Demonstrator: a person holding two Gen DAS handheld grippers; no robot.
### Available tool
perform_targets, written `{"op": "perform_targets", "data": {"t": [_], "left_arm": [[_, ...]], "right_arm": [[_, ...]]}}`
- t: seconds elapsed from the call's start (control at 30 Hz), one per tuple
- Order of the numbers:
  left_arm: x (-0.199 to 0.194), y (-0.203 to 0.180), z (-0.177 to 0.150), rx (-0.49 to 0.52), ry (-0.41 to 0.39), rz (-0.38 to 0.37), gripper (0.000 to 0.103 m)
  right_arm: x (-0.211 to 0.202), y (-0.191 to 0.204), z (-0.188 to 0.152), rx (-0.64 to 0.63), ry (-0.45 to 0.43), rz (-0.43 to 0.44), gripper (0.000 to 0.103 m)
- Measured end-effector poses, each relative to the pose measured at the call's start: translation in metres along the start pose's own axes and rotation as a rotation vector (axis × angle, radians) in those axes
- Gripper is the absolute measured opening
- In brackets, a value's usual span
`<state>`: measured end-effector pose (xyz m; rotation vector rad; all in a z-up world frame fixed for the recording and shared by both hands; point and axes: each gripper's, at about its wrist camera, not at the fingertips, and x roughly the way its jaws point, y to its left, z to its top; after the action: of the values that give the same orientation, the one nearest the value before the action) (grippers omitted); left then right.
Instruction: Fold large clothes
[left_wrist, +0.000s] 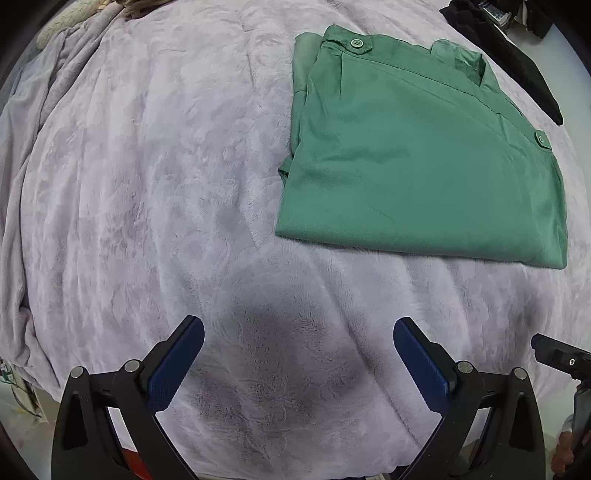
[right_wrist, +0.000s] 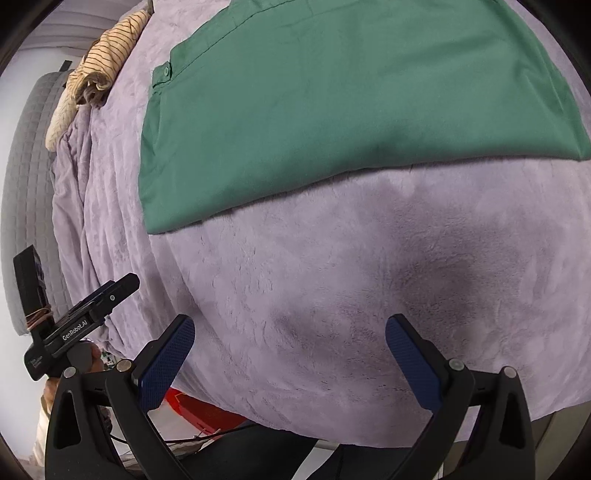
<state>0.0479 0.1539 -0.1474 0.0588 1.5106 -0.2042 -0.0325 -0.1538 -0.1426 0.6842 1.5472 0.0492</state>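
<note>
A green garment (left_wrist: 417, 155) lies folded into a flat rectangle on the lilac plush blanket (left_wrist: 155, 184), buttons showing along its far edge. In the right wrist view it (right_wrist: 332, 103) fills the upper part. My left gripper (left_wrist: 298, 338) is open and empty, held above bare blanket near the garment's near left corner. My right gripper (right_wrist: 290, 338) is open and empty, over the blanket (right_wrist: 351, 277) short of the garment's near edge. The left gripper also shows at the left of the right wrist view (right_wrist: 79, 314).
A striped beige cloth (right_wrist: 99, 62) lies bunched at the blanket's far left corner. A black garment (left_wrist: 517, 62) lies beyond the green one at the right. A grey quilted surface (right_wrist: 29, 184) stands left of the bed. A red object (right_wrist: 207, 410) sits below the near edge.
</note>
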Motion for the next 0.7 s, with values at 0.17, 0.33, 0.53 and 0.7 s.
{"op": "perform_targets", "data": {"t": [0.17, 0.33, 0.53, 0.7], "left_arm": [[0.005, 0.008, 0.004, 0.0, 0.009, -0.008, 0.103], [0.007, 0.018, 0.013, -0.002, 0.011, -0.022, 0.103], [0.007, 0.034, 0.034, -0.039, -0.007, -0.048, 0.103], [0.008, 0.049, 0.061, -0.069, -0.028, -0.065, 0.103]], "right_arm": [[0.009, 0.001, 0.0, 0.032, 0.016, 0.021, 0.103], [0.019, -0.002, 0.0, 0.089, 0.033, 0.059, 0.103], [0.035, -0.002, 0.002, 0.149, 0.058, 0.113, 0.103], [0.045, 0.003, 0.009, 0.181, 0.049, 0.202, 0.103]]}}
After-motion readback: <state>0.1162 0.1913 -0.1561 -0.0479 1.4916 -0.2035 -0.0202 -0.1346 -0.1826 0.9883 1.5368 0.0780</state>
